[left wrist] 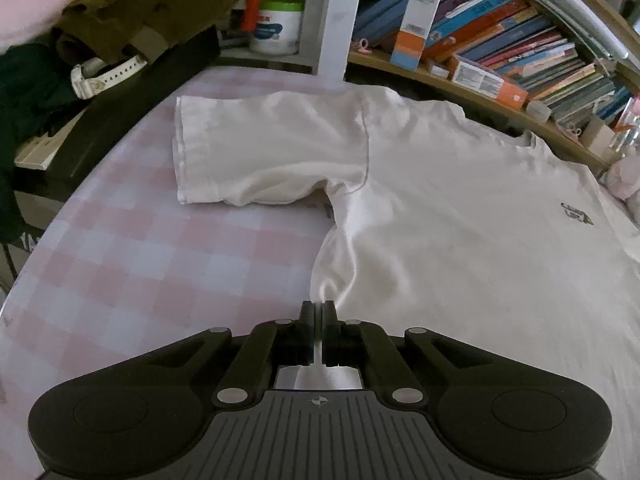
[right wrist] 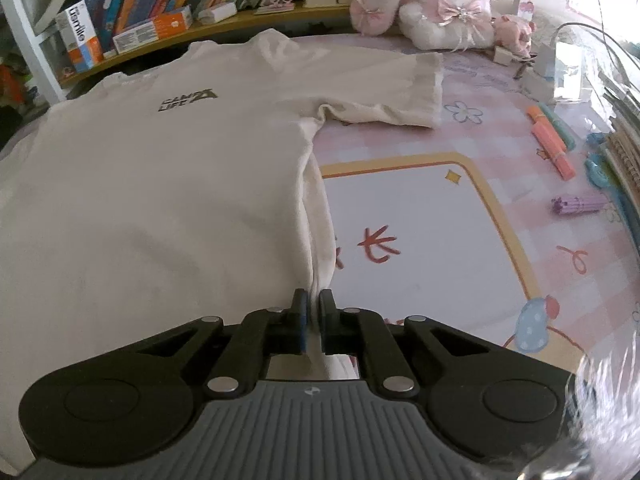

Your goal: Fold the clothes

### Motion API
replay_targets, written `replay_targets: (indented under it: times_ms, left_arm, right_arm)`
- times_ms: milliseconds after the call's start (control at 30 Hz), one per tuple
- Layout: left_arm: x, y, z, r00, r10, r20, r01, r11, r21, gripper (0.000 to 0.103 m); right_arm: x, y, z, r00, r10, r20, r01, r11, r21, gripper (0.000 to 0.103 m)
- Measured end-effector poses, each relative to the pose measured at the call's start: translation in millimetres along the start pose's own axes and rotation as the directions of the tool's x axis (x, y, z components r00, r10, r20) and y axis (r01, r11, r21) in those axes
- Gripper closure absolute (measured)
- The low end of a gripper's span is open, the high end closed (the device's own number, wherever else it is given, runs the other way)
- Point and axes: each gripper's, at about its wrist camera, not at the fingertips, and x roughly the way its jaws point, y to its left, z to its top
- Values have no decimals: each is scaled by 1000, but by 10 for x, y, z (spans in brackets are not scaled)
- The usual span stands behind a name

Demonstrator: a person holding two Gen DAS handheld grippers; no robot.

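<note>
Closest to the left camera, the left gripper point(left wrist: 319, 307) is closed on a pinch of the white T-shirt point(left wrist: 460, 208) at its left side edge. From there the shirt lies spread flat on the pink checked table cover point(left wrist: 132, 264), its long axis running away toward the bookshelf point(left wrist: 500, 52) (collar at the far end). On the other side, the right gripper point(right wrist: 313, 296) is clamped the same way on the right side edge. Both hands seem equally near, so I judge that the fold needs them moving together.
</note>
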Motion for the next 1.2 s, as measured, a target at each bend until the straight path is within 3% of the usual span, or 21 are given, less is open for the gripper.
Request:
replay_targets:
  times_ms: [467, 533, 567, 633, 733, 1033, 1200]
  left_arm:
    - [-49, -58, -25, 1000, 15, 20, -16, 997, 74, 95]
    - [-116, -77, -15, 999, 26, 40, -29, 997, 65, 87]
    - [-163, -90, -9, 998, 33, 53, -36, 998, 59, 84]
    - [-278, -129, 0, 996, 34, 88, -39, 998, 58, 62]
    - [-455, -224, 16, 989, 21, 144, -32, 997, 75, 38]
    - [-563, -630, 26, 990, -21, 140, -10, 975, 222, 26]
    - [-585, -837, -45, 987, -74, 144, 25, 948, 317, 23]
  right_arm:
    - [2, 42, -50, 999, -30, 31, 31, 999, -23, 94]
    - [-2, 48, -43, 998, -51, 27, 51, 998, -21, 87]
    - [-9, 43, -38, 998, -61, 27, 61, 998, -14, 76]
    - [-41, 25, -28, 996, -77, 36, 77, 997, 9, 61]
    - [-128, 30, 0, 994, -87, 69, 84, 996, 33, 53]
    - [-352, 231, 55, 987, -64, 146, 55, 996, 64, 31]
    - [-404, 328, 6, 985, -69, 156, 58, 995, 75, 29]
